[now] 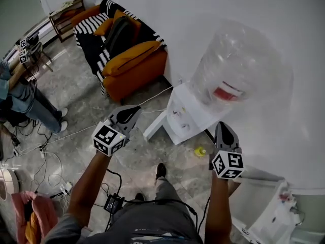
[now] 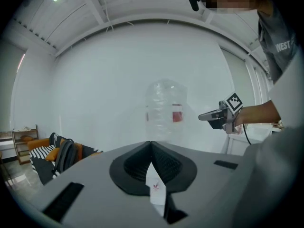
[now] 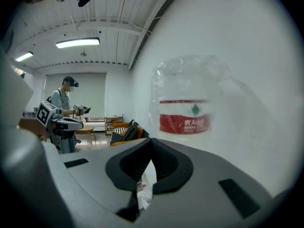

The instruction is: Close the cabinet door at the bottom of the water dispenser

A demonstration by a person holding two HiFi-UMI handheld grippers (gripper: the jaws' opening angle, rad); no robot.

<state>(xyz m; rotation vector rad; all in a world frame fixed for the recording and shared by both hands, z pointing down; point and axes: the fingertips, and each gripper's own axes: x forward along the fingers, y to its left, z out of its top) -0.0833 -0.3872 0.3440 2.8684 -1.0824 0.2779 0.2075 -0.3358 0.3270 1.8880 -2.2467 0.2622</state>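
- The left gripper (image 1: 134,109) and the right gripper (image 1: 223,125) both have their jaws pressed together, holding nothing.
- The cabinet door (image 1: 156,125) stands open on the left of the water dispenser (image 1: 189,112), near the white wall (image 1: 228,4).
- The floor (image 1: 76,90) is grey stone, with an orange sofa (image 1: 134,67) at the far left.

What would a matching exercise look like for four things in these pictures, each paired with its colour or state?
Things:
1. water bottle
2. sofa
3. small thing lying beside the water dispenser
4. cabinet door

Descriptions:
A. yellow
B. white, swung out to the side
C. clear, with a red label
D. orange, with a black-and-white striped cover

Pairs: 1-C, 2-D, 3-A, 4-B
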